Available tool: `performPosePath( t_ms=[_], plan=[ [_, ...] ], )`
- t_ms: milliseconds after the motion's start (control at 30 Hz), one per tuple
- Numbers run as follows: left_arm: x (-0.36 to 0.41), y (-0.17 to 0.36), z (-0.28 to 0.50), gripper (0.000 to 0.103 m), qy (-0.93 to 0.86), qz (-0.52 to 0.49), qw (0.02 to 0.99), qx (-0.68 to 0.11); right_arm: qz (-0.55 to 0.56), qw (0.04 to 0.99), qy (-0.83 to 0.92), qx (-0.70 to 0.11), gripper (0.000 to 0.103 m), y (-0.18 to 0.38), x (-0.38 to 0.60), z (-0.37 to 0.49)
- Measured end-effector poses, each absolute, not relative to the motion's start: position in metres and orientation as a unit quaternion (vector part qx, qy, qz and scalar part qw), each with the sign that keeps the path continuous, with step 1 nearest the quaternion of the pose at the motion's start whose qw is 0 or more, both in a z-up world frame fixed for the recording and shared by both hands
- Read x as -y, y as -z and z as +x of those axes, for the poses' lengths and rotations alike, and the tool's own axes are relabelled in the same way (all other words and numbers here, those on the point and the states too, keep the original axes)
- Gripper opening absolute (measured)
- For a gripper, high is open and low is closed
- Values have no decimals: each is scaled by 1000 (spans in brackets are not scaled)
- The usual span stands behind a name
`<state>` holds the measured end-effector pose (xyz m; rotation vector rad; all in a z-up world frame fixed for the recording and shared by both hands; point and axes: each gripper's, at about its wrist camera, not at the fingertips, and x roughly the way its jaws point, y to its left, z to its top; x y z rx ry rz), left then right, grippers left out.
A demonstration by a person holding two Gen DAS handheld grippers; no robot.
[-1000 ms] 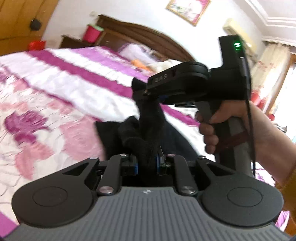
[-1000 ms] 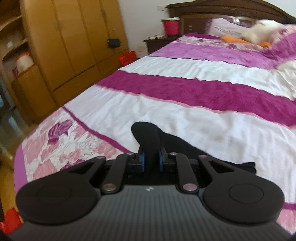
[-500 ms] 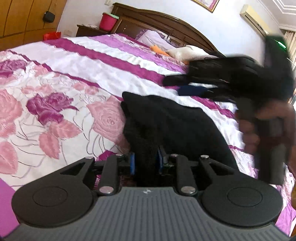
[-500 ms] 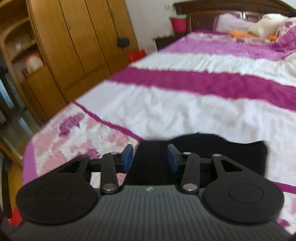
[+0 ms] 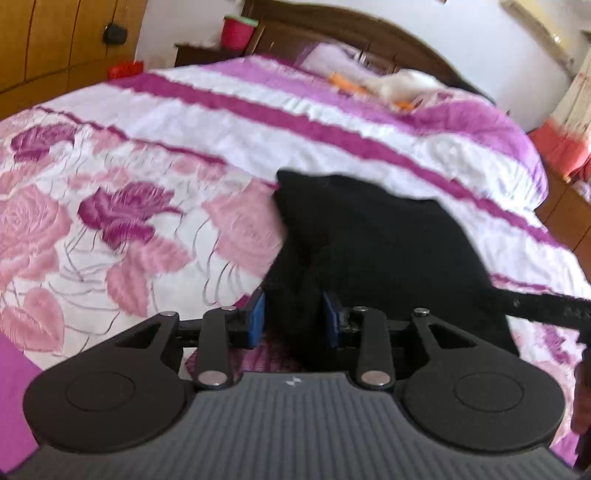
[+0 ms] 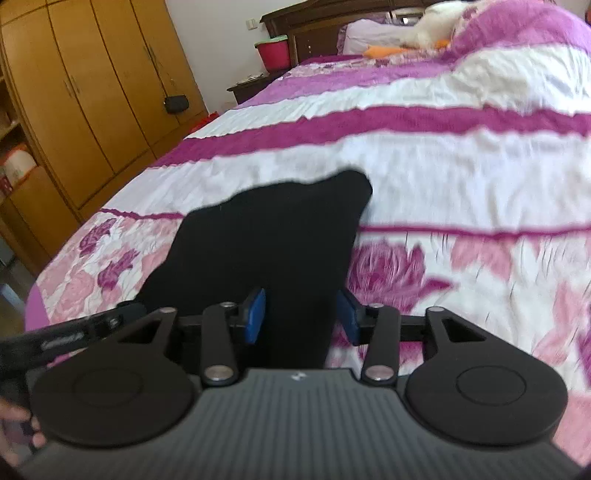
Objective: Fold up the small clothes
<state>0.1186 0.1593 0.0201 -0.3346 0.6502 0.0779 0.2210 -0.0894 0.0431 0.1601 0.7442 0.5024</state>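
Note:
A small black garment (image 5: pixel 373 243) lies flat on the pink-and-white floral bedspread (image 5: pixel 129 221); it also shows in the right wrist view (image 6: pixel 273 236). My left gripper (image 5: pixel 293 319) is open, its blue pads standing on either side of the garment's near edge. My right gripper (image 6: pixel 301 315) is open too, its blue pads wide apart around the near edge of the cloth. The right gripper's black body (image 5: pixel 546 306) enters the left wrist view from the right. The left gripper's body (image 6: pixel 62 338) shows at the lower left of the right wrist view.
A wooden headboard (image 5: pixel 351 26), pillows and a white soft toy (image 5: pixel 402 83) are at the far end of the bed. A wooden wardrobe (image 6: pixel 92 92) stands to the left. A red bucket (image 6: pixel 273 53) sits on a nightstand.
Both grippers lowered the garment onto the bed and opened. The right one let go first, half a second ago; the left one has opened since. The cloth now lies flat.

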Motion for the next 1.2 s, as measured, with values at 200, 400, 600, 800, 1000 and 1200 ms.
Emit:
performPosePath(
  t_ms=[200,400,600,800,1000,1200],
  plan=[
    [-158,-9,128,43,-62,-120,932,-337,82,896,-247,-360,50,-12,73,218],
    [-155,-18,125,46,-65,-100,933,-340,154,883,-249,-366,56,-2,89,219],
    [-154,-33,114,53,-63,-110,931,-342,183,885,-244,-351,57,-14,104,195],
    [-147,-43,101,59,-52,-108,935,-335,154,897,-249,-332,57,-22,106,172],
    [-141,-33,104,61,-53,-95,930,-350,132,896,-239,-351,56,-9,101,174],
    [-147,-27,103,65,-57,-105,927,-356,143,892,-242,-353,56,-7,105,173]
  ],
)
